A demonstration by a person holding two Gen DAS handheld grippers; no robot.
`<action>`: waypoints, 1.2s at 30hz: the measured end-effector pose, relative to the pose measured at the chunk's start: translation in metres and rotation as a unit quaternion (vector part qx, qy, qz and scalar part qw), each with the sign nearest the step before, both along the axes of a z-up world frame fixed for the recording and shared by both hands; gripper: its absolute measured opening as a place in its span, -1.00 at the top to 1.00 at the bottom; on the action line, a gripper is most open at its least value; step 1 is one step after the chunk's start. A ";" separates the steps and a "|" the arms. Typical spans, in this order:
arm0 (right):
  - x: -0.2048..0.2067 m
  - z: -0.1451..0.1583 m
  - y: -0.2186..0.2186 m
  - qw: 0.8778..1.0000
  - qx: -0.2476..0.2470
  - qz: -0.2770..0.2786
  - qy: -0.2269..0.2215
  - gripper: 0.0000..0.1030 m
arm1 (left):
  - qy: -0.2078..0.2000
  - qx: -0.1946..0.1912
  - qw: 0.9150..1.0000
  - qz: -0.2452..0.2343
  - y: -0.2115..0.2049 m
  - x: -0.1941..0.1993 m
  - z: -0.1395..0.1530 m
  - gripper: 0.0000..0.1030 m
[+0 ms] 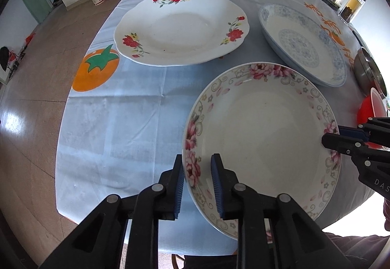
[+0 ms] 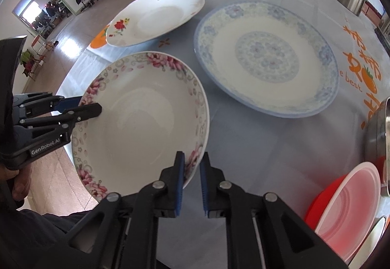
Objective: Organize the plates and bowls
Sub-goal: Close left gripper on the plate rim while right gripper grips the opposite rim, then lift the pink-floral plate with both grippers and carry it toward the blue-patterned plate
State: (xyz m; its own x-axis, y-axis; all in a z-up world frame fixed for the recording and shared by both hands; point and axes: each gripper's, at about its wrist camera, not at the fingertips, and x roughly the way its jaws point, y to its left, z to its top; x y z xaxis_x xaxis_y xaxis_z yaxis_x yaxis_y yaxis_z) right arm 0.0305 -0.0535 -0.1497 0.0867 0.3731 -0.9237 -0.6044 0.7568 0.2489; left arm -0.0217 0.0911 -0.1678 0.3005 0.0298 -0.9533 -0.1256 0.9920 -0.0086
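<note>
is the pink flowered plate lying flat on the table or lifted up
Lifted: the pink-flowered white plate hangs tilted, its rim between left gripper and right gripper.

Bright, even daylight; window glare streaks the floor (image 1: pixel 14 120), soft sheen on the pink-flowered plate (image 2: pixel 143 122). Heavy fisheye bending and dark vignette at the corners; focus sharp throughout

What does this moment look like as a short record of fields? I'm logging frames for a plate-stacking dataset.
held item: pink plate, tilted above the table
left hand-held gripper: shut on its near rim
right hand-held gripper: shut on the opposite rim
other plates: red-flower plate, blue plate, both on the table, apart
right edge: red bowl, steel bowl
</note>
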 end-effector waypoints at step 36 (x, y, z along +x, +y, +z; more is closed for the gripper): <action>0.017 0.046 -0.033 0.998 0.018 -0.042 -0.035 0.84 | -0.031 -0.002 0.999 -0.013 -0.012 0.015 0.042 0.75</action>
State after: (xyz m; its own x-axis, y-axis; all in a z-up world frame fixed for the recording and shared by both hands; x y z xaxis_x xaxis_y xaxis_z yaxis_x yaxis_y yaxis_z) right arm 0.0472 -0.0862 -0.1035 0.1836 0.3952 -0.9001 -0.5556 0.7971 0.2366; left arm -0.0067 0.0795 -0.1263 0.3594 0.0170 -0.9330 -0.0979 0.9950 -0.0196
